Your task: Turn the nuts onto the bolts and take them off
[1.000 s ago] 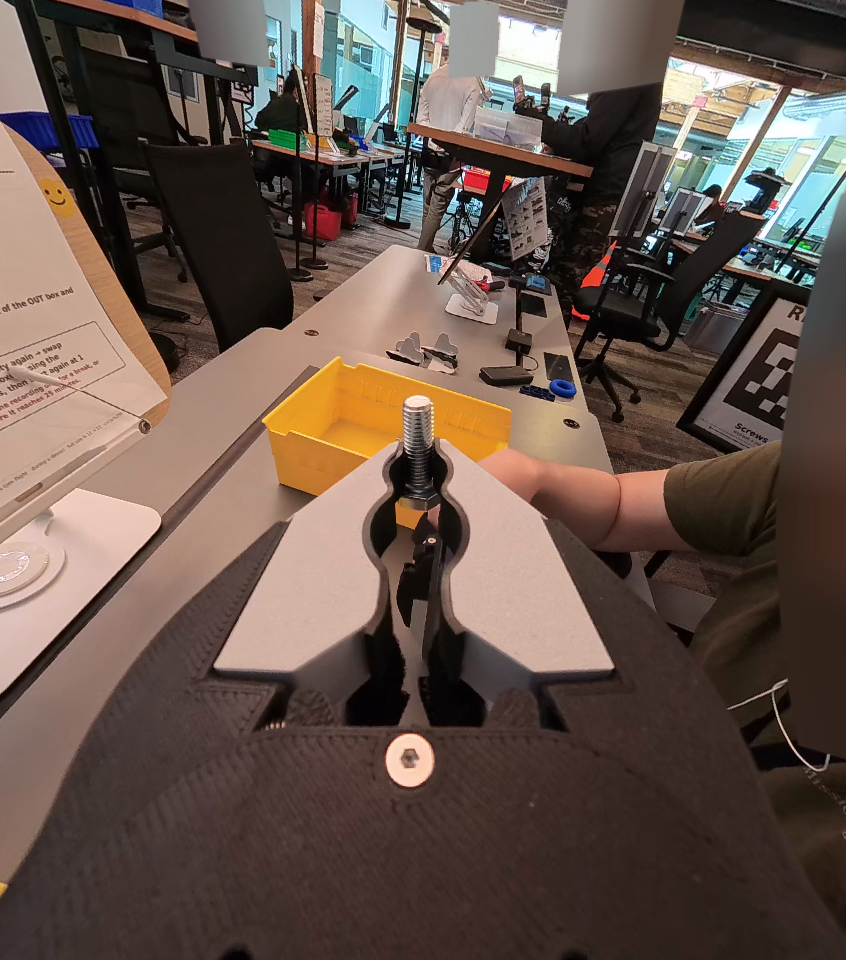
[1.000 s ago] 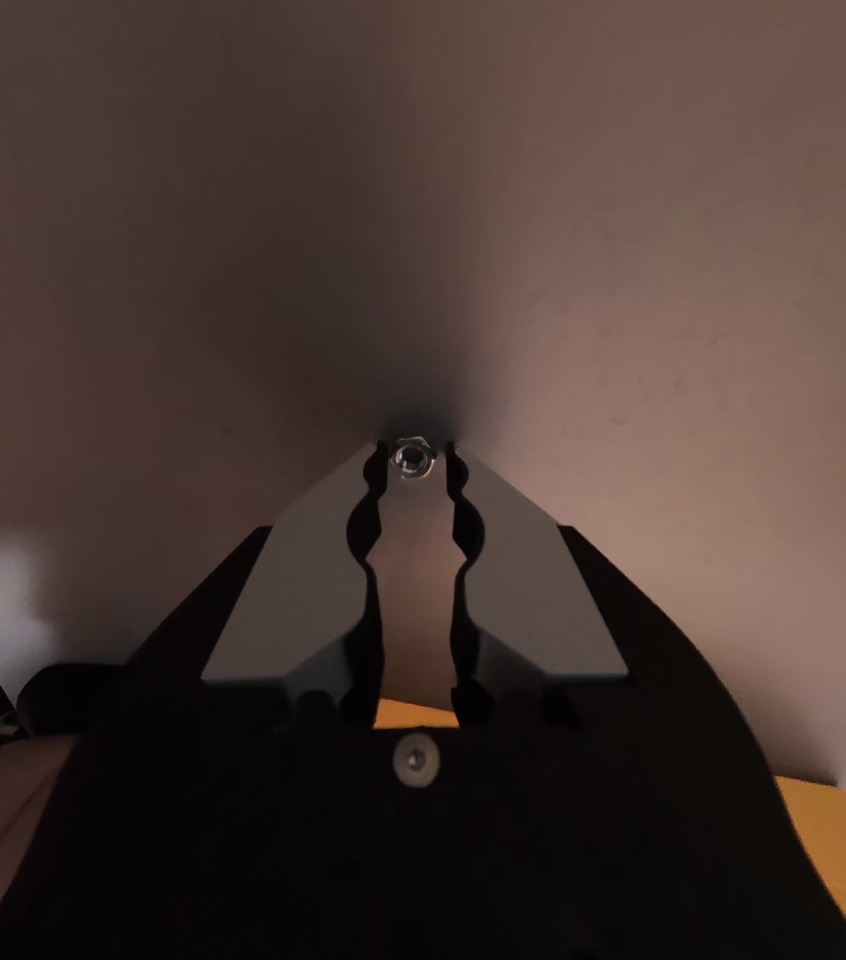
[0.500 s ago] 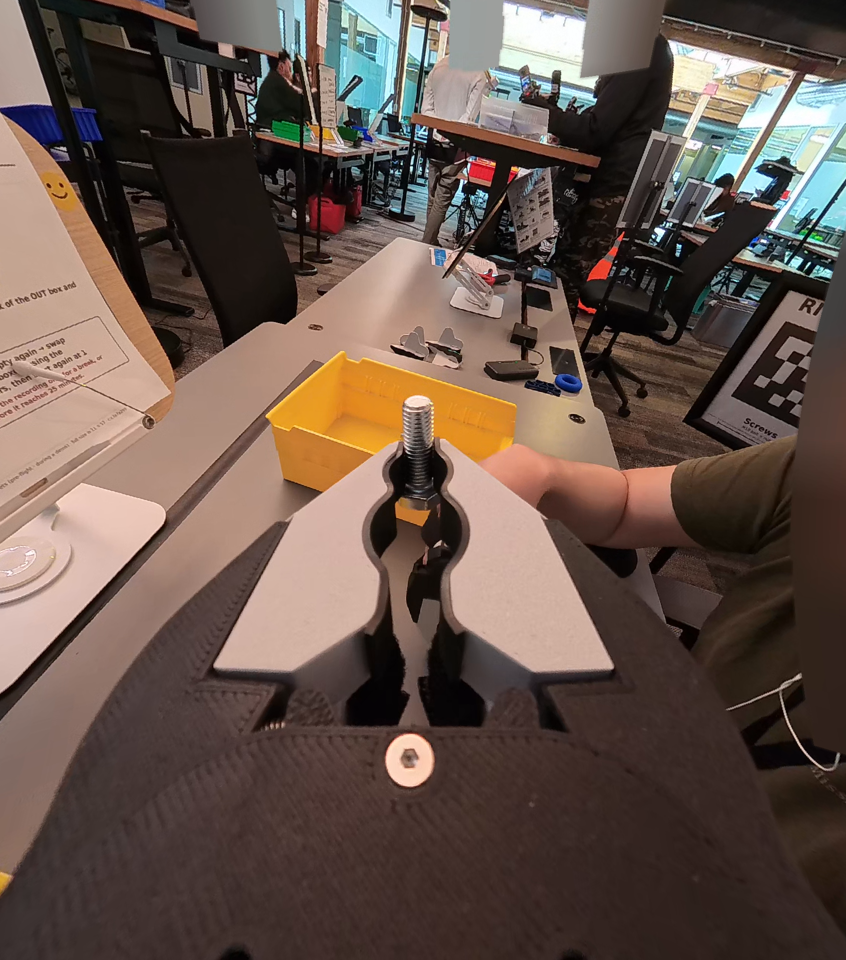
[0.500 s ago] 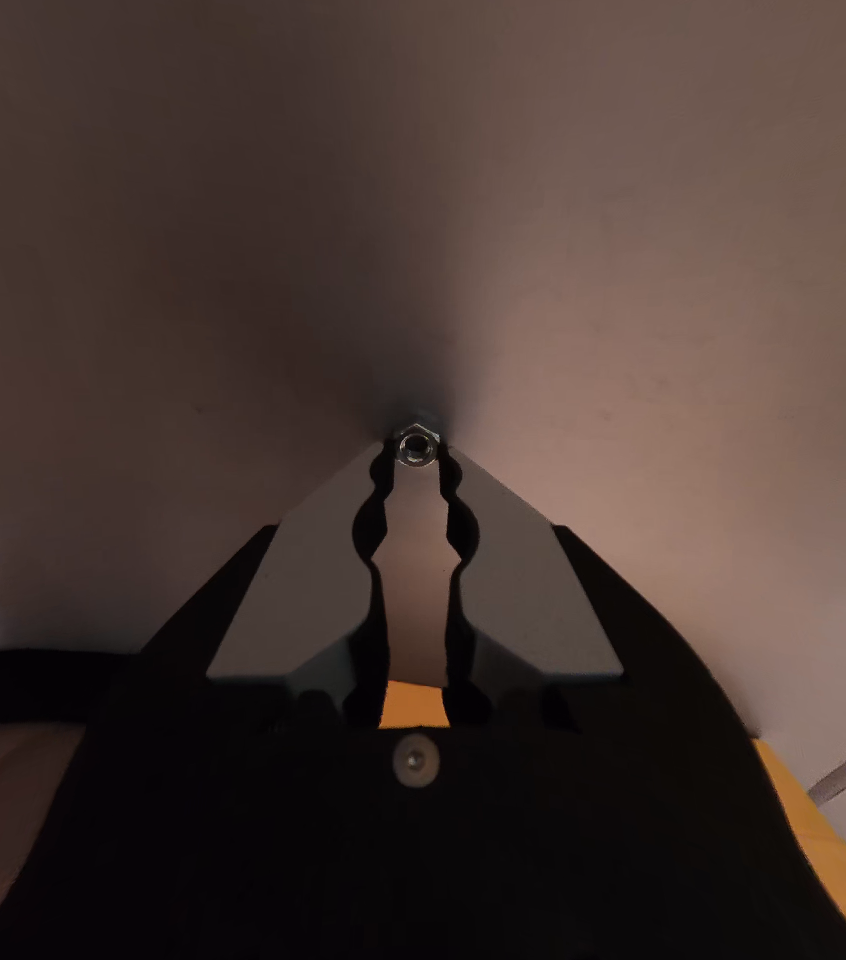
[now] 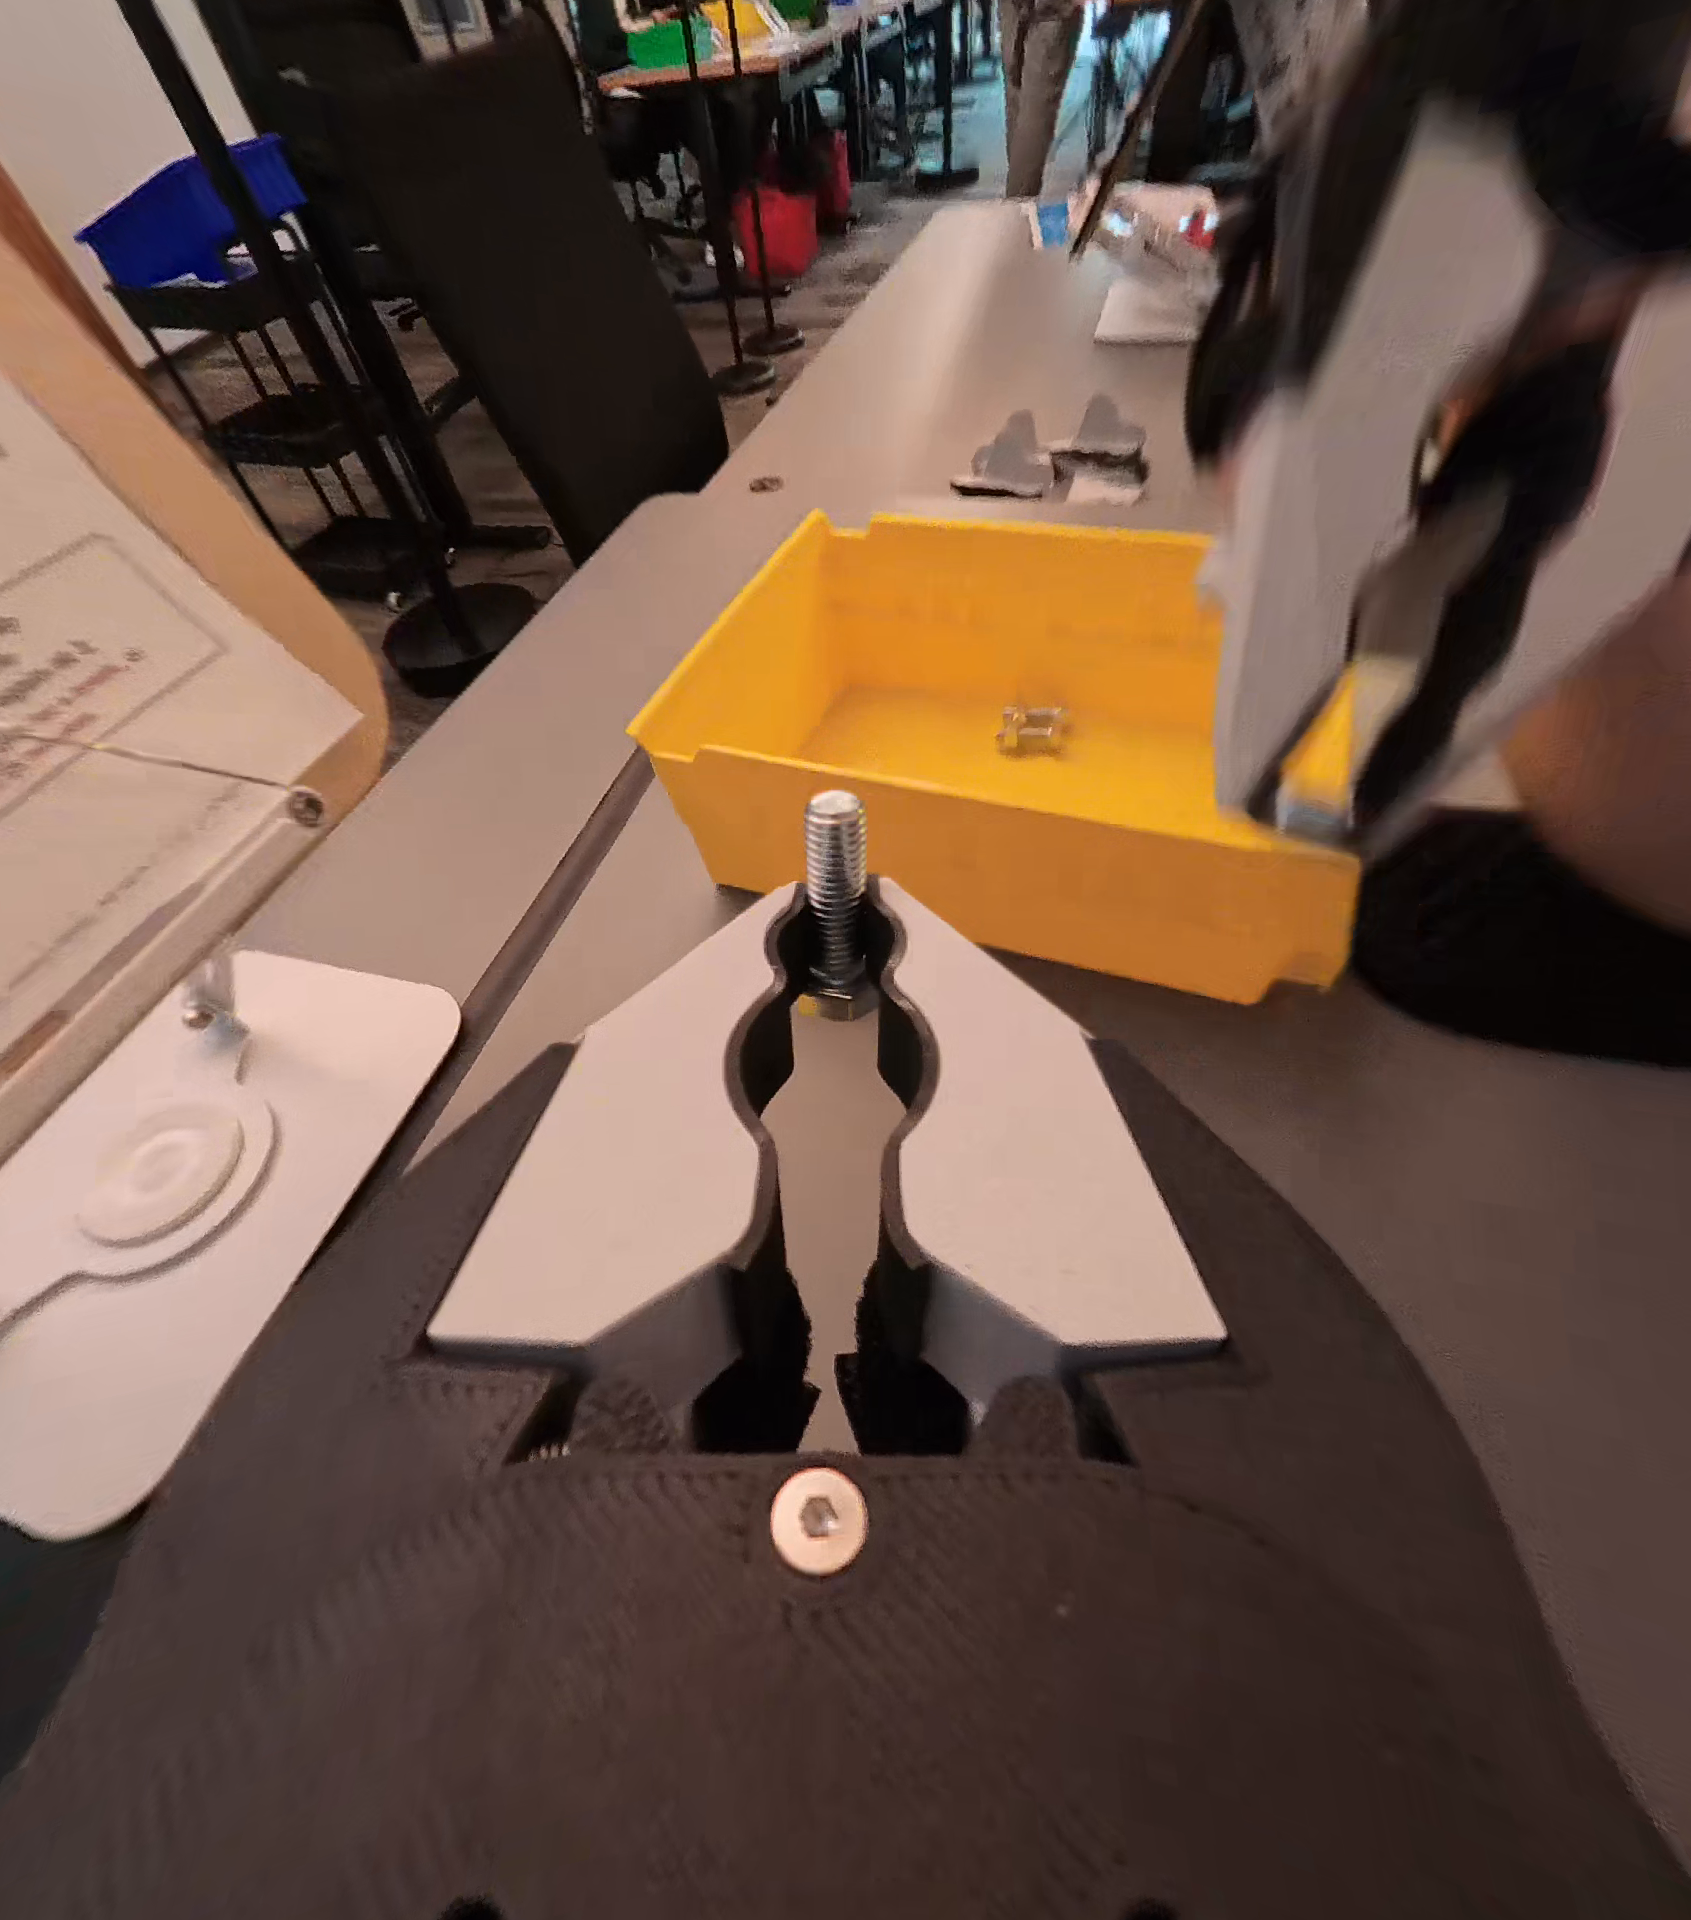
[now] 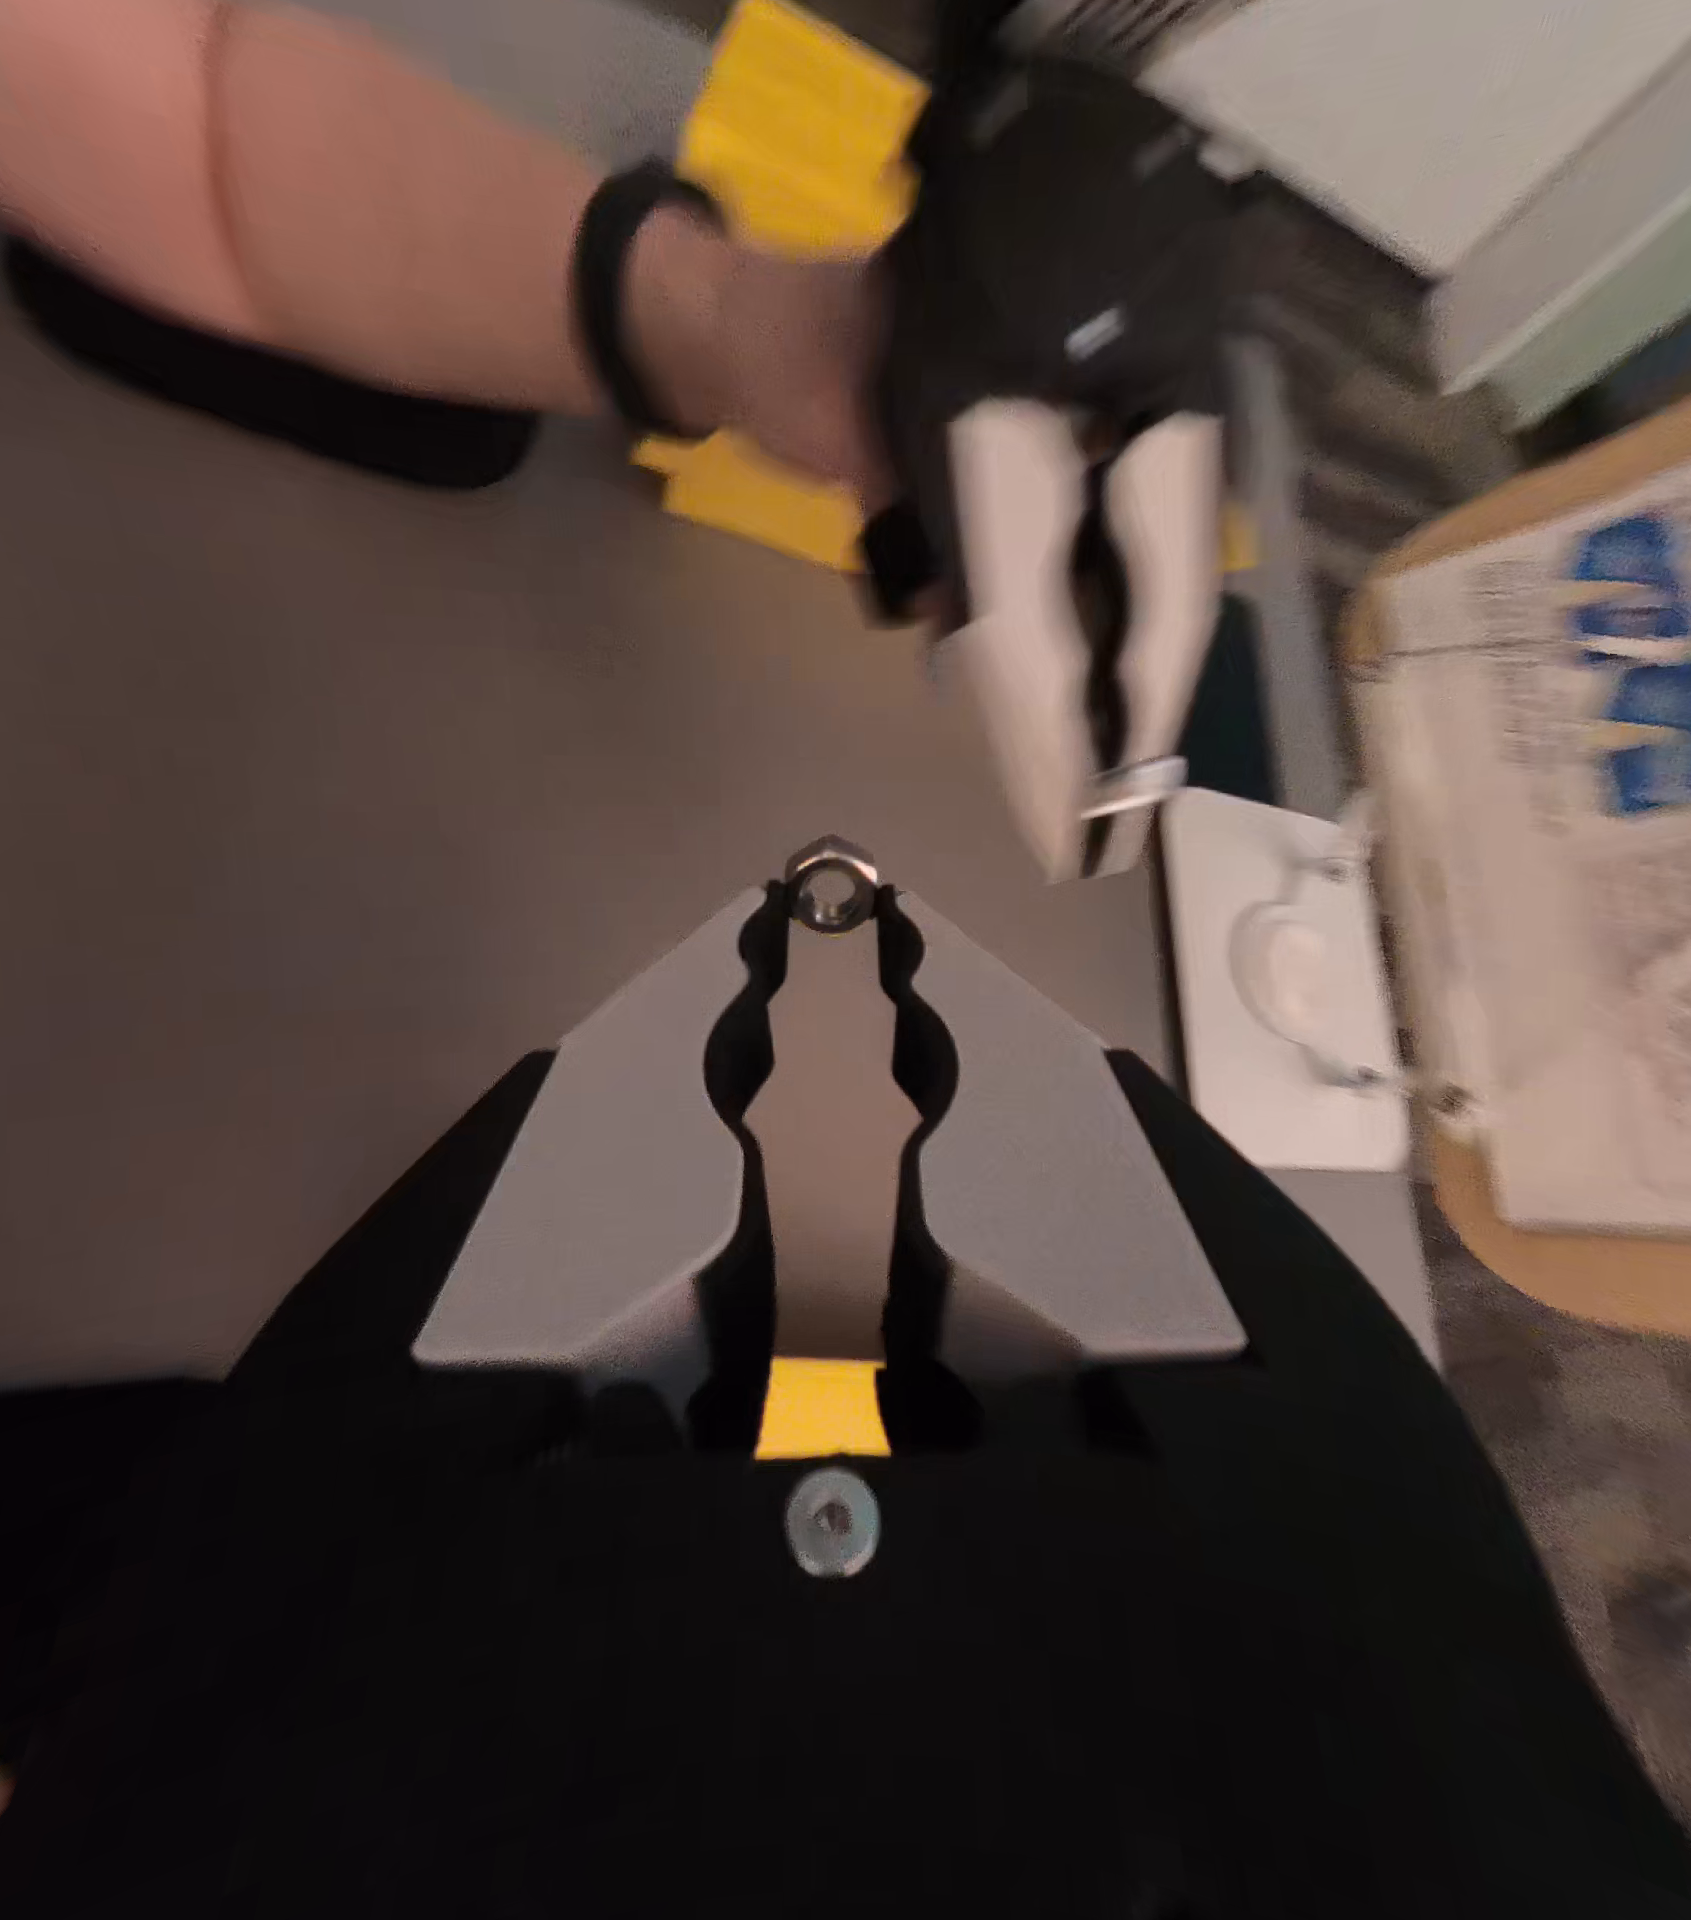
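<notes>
Grey bench (image 5: 1443,1195) carries a yellow bin (image 5: 976,883). Left claw (image 5: 836,914) clamps an upright bolt (image 5: 833,883). Right claw (image 6: 828,896) pinches a nut (image 6: 828,885).

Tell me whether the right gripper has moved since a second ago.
Yes. The right gripper, shut on the nut, was pressed close to the table; it has lifted off, and now shows beside the yellow bin.

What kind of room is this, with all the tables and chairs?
It looks like a big shared workshop or lab office. Rows of long desks run far back, with a dark office chair nearby. On the grey table sits a yellow parts bin beside a standing instruction sheet.
</notes>
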